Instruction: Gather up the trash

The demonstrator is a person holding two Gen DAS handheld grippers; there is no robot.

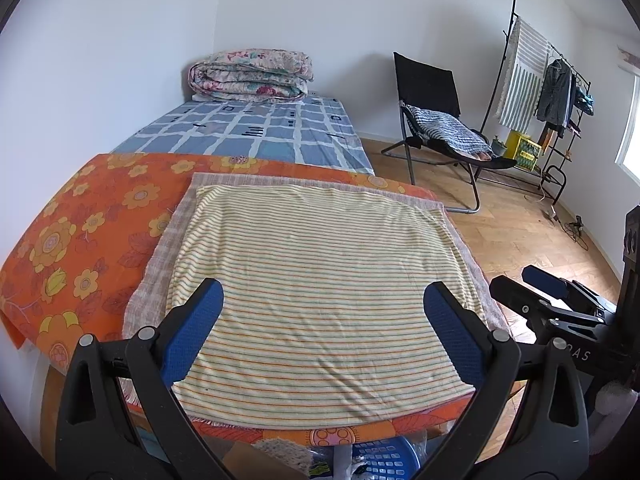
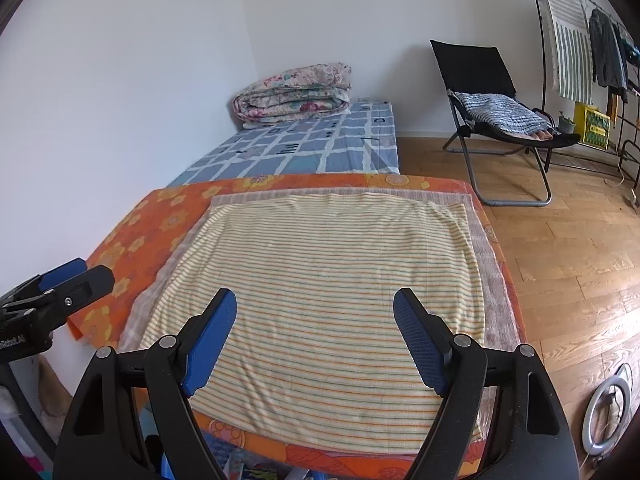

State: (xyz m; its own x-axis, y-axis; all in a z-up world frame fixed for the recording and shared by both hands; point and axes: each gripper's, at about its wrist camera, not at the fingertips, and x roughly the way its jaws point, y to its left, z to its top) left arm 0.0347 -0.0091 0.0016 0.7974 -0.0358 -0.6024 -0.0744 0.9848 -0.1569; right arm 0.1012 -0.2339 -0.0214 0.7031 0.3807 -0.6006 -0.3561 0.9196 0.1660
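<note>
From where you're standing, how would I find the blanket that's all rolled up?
Look at the low bed with the blue-and-white checked sheet, lying along the white wall beyond the orange flowered table cover. At its far end, in the corner of the room, sits the folded quilt. It is the only thick, bundled thing there, pale with pink flowers, while the other cloths lie flat.

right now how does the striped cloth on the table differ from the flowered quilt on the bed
The striped cloth lies spread flat in one layer; the flowered quilt is folded into a thick bundle. The cloth has thin orange and green stripes on pale yellow; the quilt has a pink floral print. The cloth is near the cameras; the quilt is at the bed's far end. Neither is held.
</note>
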